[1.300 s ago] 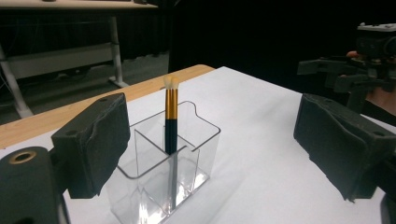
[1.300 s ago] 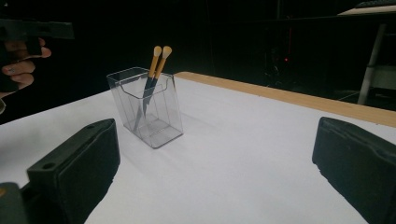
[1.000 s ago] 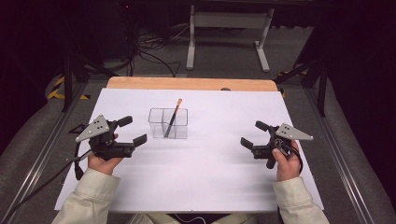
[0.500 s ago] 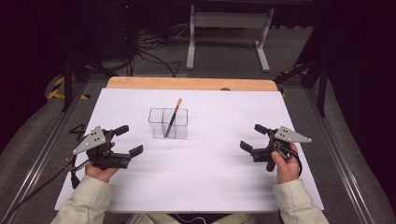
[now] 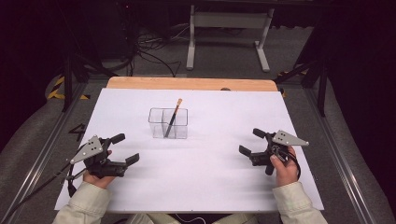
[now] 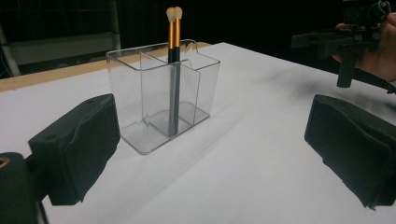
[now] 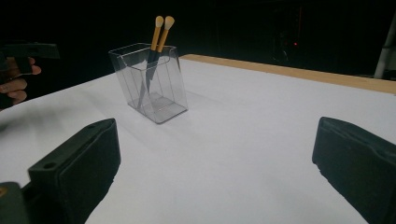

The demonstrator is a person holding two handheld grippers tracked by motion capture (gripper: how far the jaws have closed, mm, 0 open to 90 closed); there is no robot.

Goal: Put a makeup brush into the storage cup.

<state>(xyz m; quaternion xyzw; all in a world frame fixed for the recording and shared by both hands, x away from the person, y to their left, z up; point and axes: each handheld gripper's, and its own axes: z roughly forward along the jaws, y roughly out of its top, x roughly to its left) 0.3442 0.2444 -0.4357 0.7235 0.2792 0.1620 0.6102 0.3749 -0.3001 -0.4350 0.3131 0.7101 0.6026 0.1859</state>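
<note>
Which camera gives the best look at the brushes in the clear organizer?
The left gripper view: the brushes stand close and sharp. The right gripper view shows them smaller, leaning apart. The high view shows them as one thin stick.

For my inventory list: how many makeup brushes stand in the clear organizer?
2. Both makeup brushes stand side by side in one compartment of the clear organizer, leaning on its rim.

A lab or recording studio: black curtains all round, a table (image 5: 140,196) under a white sheet, loose cables (image 5: 144,51) on the grey floor, a metal stand (image 5: 229,28) behind, and hazard tape (image 5: 58,91) at the left.
</note>
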